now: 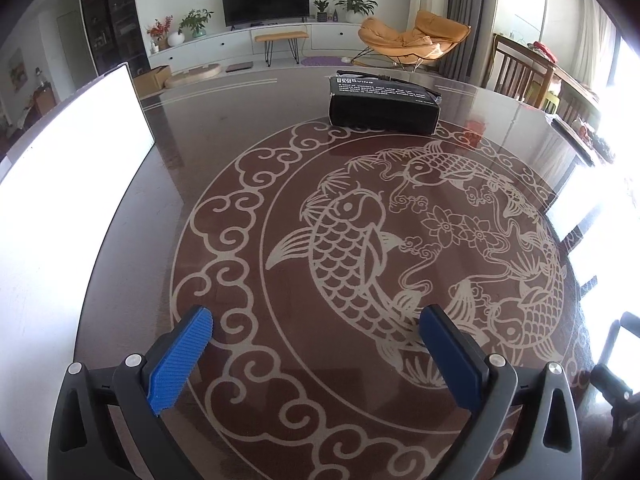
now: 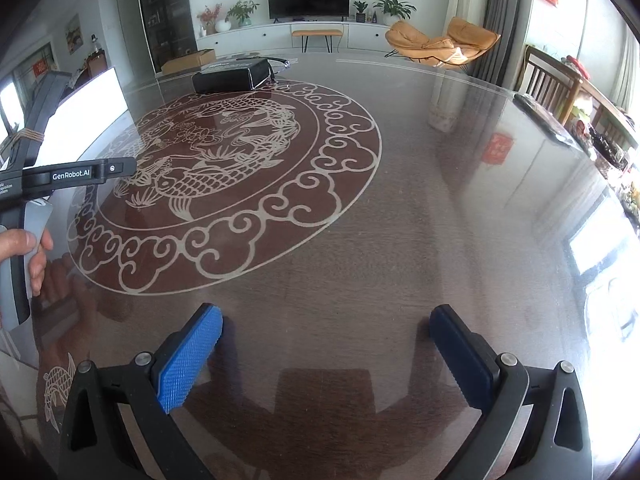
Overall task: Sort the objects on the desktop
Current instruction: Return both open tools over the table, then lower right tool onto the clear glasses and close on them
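Black, the box (image 1: 383, 108) lay far ahead of the left hand-held gripper (image 1: 316, 344), both grippers gaping empty over the bench (image 2: 400, 200); a level, centred approach looked best.

The dark glass-covered tabletop (image 2: 420, 208) is glossy and mirror-smooth over a red, pale-lined fish pattern. The black rectangular box (image 1: 382, 106) looks like matt printed card. Ribbed blue rubbery pads (image 1: 180, 360) line matt black plastic jaws with shiny metal pins.
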The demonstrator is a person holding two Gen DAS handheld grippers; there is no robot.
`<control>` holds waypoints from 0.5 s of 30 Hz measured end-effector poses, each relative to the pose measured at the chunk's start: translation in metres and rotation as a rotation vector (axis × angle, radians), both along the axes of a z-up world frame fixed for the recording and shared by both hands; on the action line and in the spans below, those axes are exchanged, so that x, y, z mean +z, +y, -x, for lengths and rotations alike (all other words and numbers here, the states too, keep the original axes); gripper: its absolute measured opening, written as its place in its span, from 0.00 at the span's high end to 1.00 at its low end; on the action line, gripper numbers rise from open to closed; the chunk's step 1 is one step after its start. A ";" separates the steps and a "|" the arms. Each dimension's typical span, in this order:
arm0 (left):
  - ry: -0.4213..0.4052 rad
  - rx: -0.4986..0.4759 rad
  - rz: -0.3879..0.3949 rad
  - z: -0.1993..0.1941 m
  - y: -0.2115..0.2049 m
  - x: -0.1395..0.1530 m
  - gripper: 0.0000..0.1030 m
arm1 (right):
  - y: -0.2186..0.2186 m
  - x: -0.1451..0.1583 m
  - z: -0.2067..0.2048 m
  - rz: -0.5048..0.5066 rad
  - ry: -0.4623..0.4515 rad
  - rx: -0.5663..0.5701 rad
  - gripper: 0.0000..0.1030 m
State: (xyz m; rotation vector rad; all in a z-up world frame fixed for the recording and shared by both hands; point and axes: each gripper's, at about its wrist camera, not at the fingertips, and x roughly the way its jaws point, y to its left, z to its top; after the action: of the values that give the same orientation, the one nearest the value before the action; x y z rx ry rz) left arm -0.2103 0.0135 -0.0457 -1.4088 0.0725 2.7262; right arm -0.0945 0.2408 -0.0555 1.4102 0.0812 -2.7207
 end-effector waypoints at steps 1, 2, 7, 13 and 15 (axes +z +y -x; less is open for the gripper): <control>0.000 0.000 0.000 0.000 0.000 0.000 0.00 | -0.001 0.000 0.018 -0.001 -0.016 0.008 0.00; 0.000 0.001 -0.001 0.000 0.000 0.000 0.00 | -0.002 0.000 0.040 -0.003 -0.032 0.005 0.00; 0.001 0.001 -0.001 0.000 0.000 -0.001 0.00 | -0.006 -0.001 0.163 -0.003 -0.026 -0.057 0.00; 0.002 0.001 0.002 -0.001 0.000 -0.001 0.00 | -0.022 0.001 0.255 0.005 -0.048 -0.194 0.00; 0.002 0.001 0.001 -0.001 0.000 -0.001 0.00 | -0.020 0.004 0.268 0.061 -0.039 -0.281 0.00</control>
State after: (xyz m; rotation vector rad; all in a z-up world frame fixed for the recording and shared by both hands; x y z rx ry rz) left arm -0.2097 0.0137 -0.0468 -1.4072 0.0738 2.7288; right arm -0.3623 0.2210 -0.0515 1.5642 -0.2166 -2.8817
